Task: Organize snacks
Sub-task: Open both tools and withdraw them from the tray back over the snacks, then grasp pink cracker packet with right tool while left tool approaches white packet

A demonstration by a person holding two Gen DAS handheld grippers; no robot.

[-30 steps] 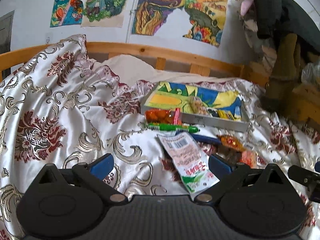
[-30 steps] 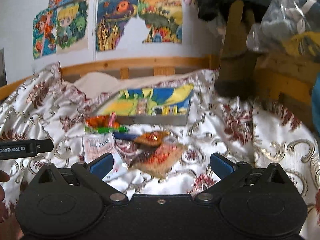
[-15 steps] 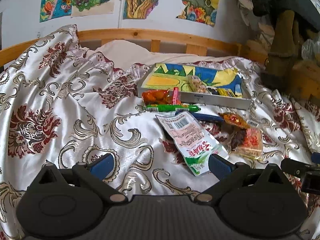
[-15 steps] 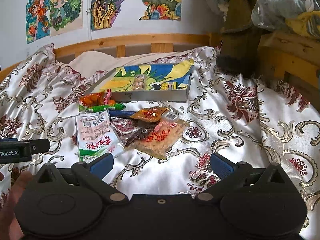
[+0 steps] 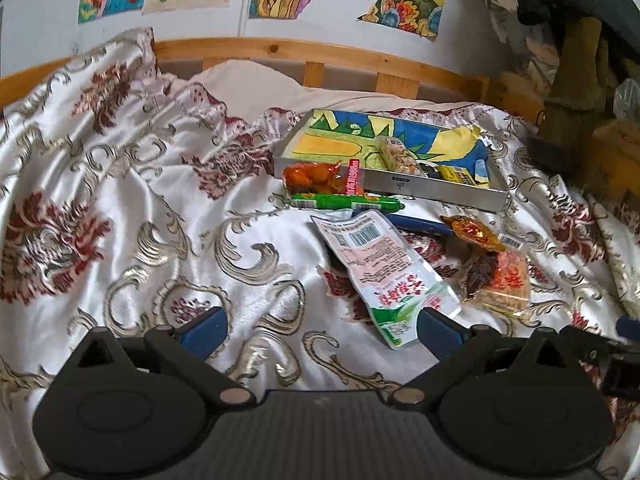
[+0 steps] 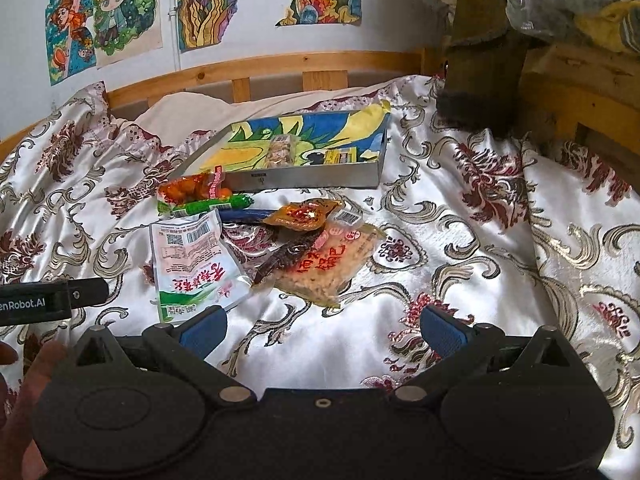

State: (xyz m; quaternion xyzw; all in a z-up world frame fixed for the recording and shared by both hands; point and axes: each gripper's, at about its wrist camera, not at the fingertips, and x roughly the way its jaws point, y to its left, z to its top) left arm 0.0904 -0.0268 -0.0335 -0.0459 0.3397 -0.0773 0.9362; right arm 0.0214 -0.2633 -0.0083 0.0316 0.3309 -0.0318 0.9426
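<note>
Snack packets (image 6: 200, 264) loose on quilt (image 6: 460, 240) before metal tray (image 6: 312, 176); both tools (image 5: 320, 328) (image 6: 322, 326) spread apart, empty.

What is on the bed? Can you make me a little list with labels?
place: bed with a flowery blanket
tray: metal tray, a few snacks inside
snacks outside the tray: white packet, green stick, orange bag, cracker pack
left gripper: open, holding nothing
right gripper: open, holding nothing
</note>
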